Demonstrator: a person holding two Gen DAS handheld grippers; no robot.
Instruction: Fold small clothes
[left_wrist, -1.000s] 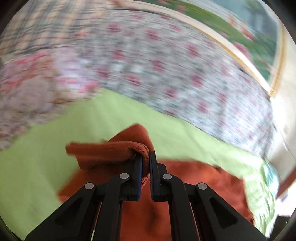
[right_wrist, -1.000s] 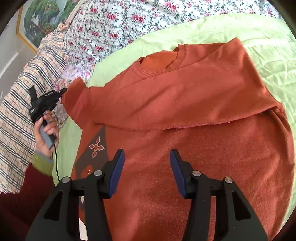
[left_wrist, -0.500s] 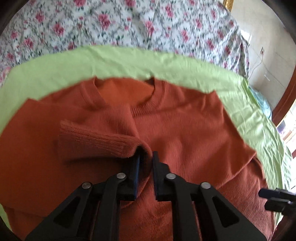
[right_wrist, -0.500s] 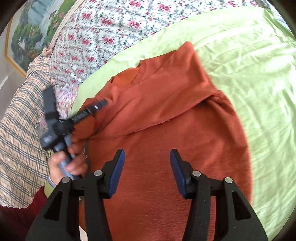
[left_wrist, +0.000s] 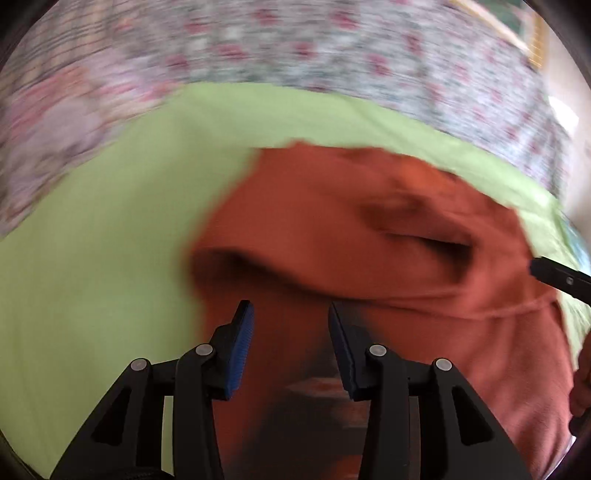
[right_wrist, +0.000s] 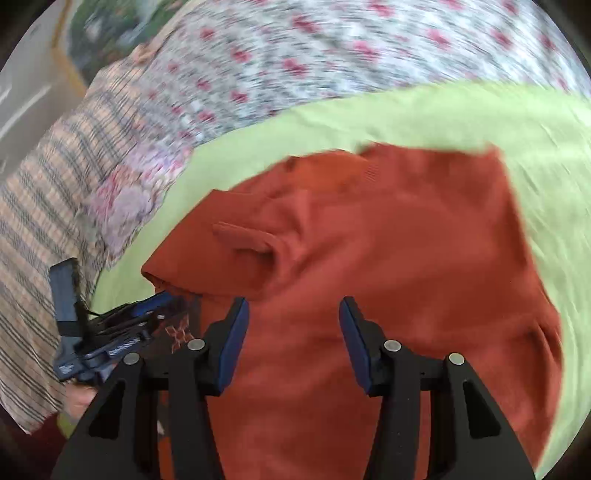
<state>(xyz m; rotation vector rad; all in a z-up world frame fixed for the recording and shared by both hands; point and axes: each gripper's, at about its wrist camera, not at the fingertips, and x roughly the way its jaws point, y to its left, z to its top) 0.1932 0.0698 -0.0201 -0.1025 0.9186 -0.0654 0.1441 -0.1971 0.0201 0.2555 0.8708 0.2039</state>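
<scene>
Both grippers empty, jaws apart: left gripper (left_wrist: 290, 345) over sweater's (right_wrist: 388, 266) near left part, right gripper (right_wrist: 293, 341) over its middle. Sweater lies on green sheet (right_wrist: 461, 114), near floral bedding (right_wrist: 332, 55) at far edge. One sleeve (right_wrist: 247, 240) folded across chest w/ cuff free. Looks mid-fold, sleeves step. Next prob: pinch hem or side edge & fold over w/o dragging sleeve loose.

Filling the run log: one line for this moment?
left gripper: open, empty | right gripper: open, empty | orange sweater: flat on green sheet, sleeves folded in
</scene>
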